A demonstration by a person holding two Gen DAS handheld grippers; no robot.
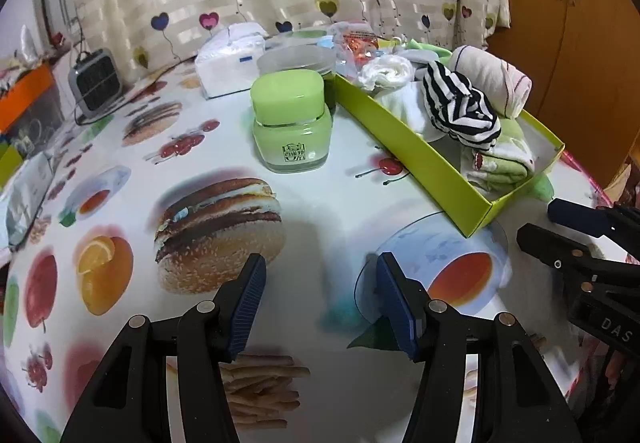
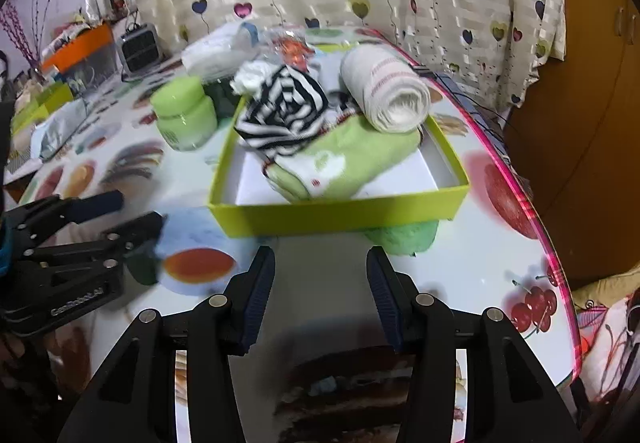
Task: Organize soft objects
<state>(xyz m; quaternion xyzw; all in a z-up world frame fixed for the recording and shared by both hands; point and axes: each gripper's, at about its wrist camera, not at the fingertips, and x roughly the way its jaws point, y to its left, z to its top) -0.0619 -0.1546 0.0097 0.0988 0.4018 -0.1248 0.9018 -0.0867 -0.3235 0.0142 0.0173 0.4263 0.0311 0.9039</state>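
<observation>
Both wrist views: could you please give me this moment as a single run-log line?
left gripper: open, empty | right gripper: open, empty | green box: holds striped cloth, rolled towel, green cloth | green jar: beside box

a green jar (image 1: 291,121) stands near a tissue pack (image 1: 230,61) and small heater (image 1: 95,82).

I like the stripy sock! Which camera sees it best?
The right wrist view: the black-and-white striped sock sits near the middle, atop the pile in the green box. The left wrist view shows it off-centre.
</observation>
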